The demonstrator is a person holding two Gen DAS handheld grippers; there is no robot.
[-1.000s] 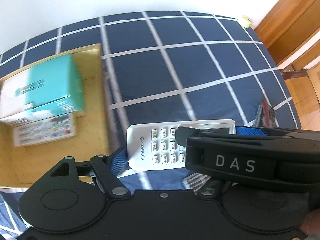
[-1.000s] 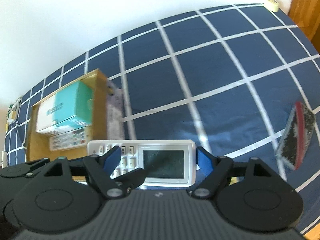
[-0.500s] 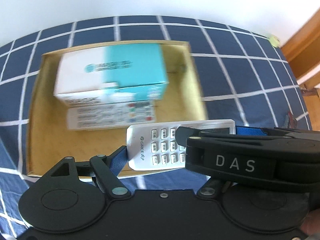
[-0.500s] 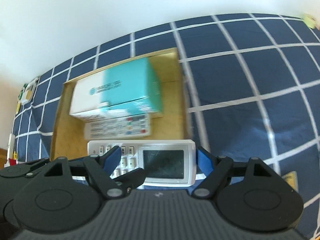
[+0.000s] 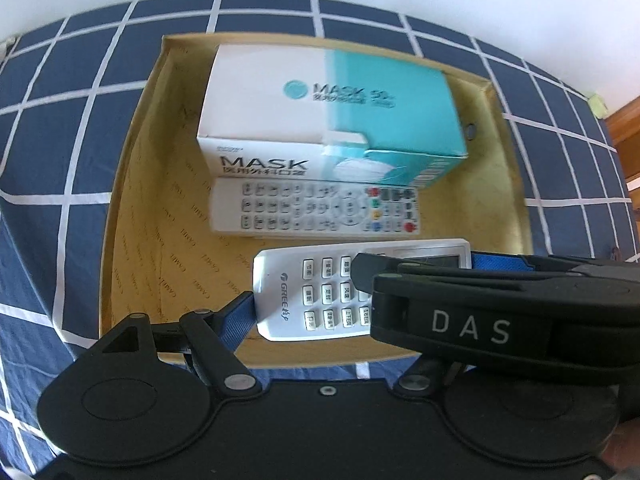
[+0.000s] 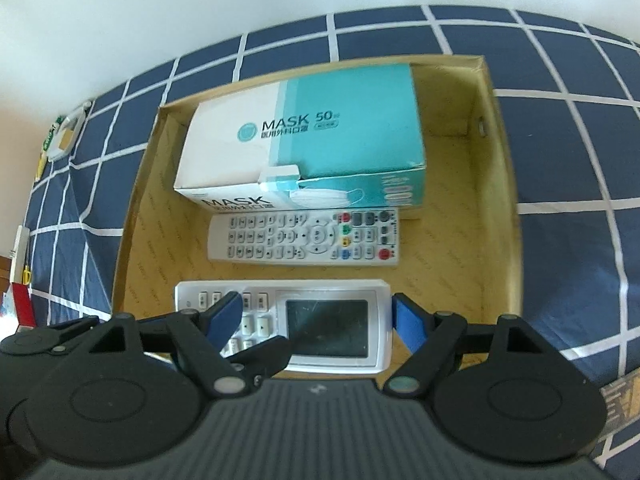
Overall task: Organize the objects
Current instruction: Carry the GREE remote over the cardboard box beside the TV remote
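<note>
Both grippers, left (image 5: 362, 280) and right (image 6: 316, 318), clamp the white AC remote (image 6: 328, 326) by its ends, jaws part-open. It hangs over the box's (image 6: 500, 208) near edge, beside the TV remote (image 6: 304, 238); bare floor lies right of it.

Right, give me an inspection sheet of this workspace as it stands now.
Surface: blue checked cloth.
Job's things: cardboard tray holds mask box and TV remote, side by side; AC remote held over the tray's near part.
Clutter: small items at cloth's left edge, too small to identify.
Grippers: left gripper and right gripper both clamp the AC remote, one jaw on each end.
Cables: nothing seen.
Surroundings: white wall; wooden furniture.
</note>
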